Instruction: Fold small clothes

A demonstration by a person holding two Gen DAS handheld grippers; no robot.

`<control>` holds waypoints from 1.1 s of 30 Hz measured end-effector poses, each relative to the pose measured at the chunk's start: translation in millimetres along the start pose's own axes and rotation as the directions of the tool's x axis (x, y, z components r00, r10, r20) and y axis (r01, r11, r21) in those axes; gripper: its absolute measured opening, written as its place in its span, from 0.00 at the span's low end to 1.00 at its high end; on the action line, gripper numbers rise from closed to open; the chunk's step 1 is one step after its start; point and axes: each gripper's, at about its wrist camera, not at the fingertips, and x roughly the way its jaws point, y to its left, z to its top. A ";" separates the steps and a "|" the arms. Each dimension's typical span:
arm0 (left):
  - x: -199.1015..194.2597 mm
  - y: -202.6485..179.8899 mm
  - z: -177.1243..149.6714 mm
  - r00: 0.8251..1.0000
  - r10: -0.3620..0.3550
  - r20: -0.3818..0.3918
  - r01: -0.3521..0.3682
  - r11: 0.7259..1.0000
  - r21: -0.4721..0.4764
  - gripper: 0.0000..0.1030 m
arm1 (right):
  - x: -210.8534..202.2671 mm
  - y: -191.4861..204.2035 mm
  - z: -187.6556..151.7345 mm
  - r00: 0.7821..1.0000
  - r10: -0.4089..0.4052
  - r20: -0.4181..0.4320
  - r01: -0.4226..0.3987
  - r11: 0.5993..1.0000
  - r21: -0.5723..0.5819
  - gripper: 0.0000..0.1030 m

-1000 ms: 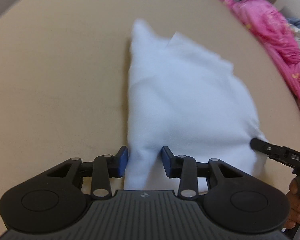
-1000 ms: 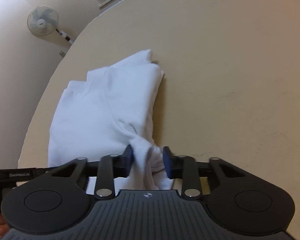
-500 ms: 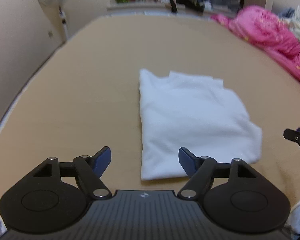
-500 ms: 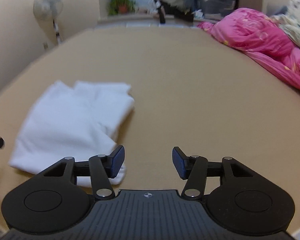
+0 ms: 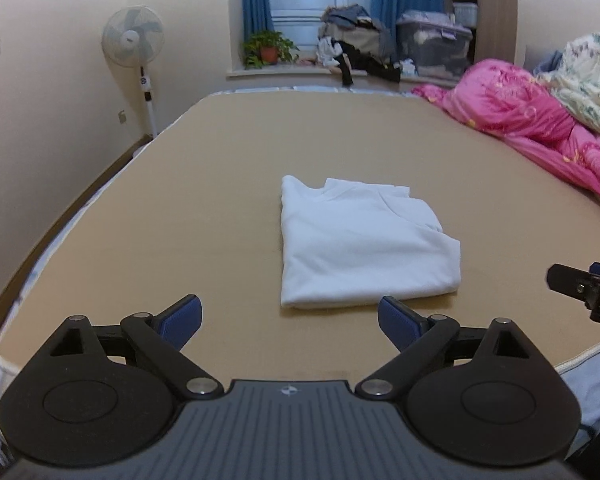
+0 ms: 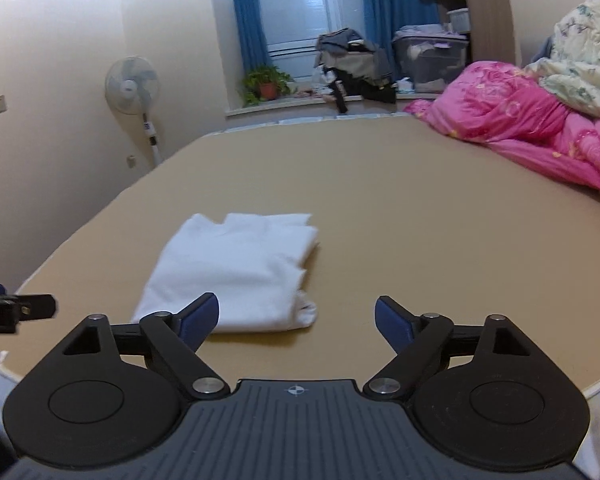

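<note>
The left wrist view shows the folded white garment (image 5: 360, 248) whole at frame centre on the tan bed surface (image 5: 180, 208); the right wrist view has it lower left, its near edge partly hidden behind a blue pad (image 6: 198, 316). Its long axis runs away from the cameras, collar end farthest. Left gripper (image 5: 291, 318) and right gripper (image 6: 296, 316) both stand spread apart, empty.

Tan bed (image 5: 204, 200) w/ folded white garment (image 5: 360, 248) near front edge, pink quilt (image 5: 540, 128) along right side.
</note>
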 end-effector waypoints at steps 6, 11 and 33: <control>27.6 -3.8 -5.9 0.997 0.018 -0.069 -0.023 0.997 -0.067 0.94 | 4.2 19.7 -5.6 1.000 0.016 -0.011 -0.017 1.000 -0.016 0.92; 45.4 -14.7 -1.6 0.998 0.018 -0.065 -0.022 0.998 -0.055 0.94 | 22.3 25.8 -5.1 1.000 0.010 -0.005 -0.010 1.000 -0.030 0.92; 48.6 -15.1 -0.8 0.999 -0.035 0.010 0.035 0.999 -0.016 0.94 | 45.1 38.9 -7.0 0.999 -0.007 -0.041 0.004 0.997 -0.074 0.96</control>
